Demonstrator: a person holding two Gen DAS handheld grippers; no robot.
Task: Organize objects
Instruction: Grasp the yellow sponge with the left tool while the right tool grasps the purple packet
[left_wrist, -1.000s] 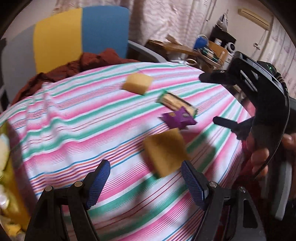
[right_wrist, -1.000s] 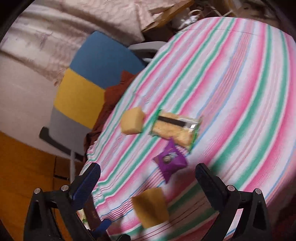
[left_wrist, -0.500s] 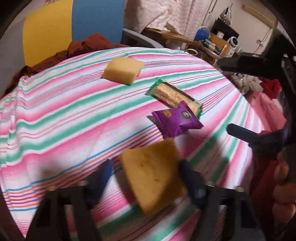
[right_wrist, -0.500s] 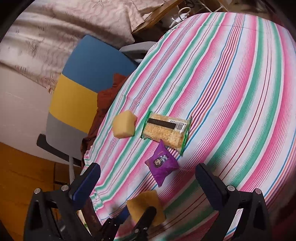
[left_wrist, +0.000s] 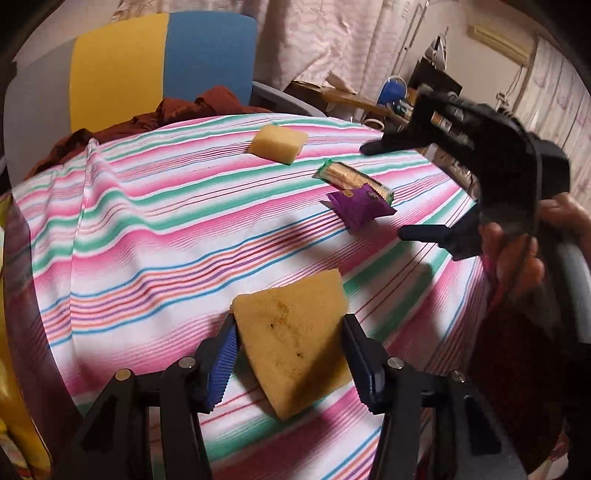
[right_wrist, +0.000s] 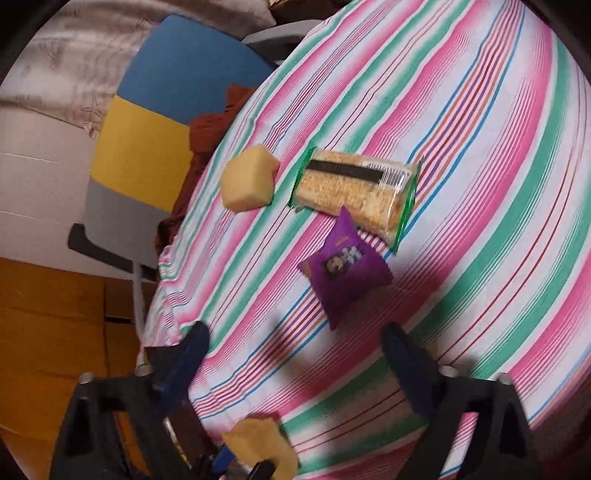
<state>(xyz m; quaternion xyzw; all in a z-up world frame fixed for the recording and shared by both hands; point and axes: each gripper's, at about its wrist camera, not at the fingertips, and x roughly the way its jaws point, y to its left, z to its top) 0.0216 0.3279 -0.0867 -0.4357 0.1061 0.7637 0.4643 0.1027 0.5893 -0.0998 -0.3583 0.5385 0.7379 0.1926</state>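
Sponge (left_wrist: 295, 339); purple packet (left_wrist: 360, 206), wrapped crackers (left_wrist: 352, 179) beyond.

Near sponge (left_wrist: 295, 339) sits at the worktop's (left_wrist: 155, 236) near edge, between left gripper (left_wrist: 291, 354) fingers. Snack pouch (left_wrist: 360, 206) lies further in and to the right, overlapping the cracker pack (left_wrist: 351, 177) behind it. Far sponge (left_wrist: 277, 143) is left of the pack, near the far edge. Chair (left_wrist: 162, 62) stands behind the worktop. Right gripper (right_wrist: 295, 354) hangs over the pouch side.
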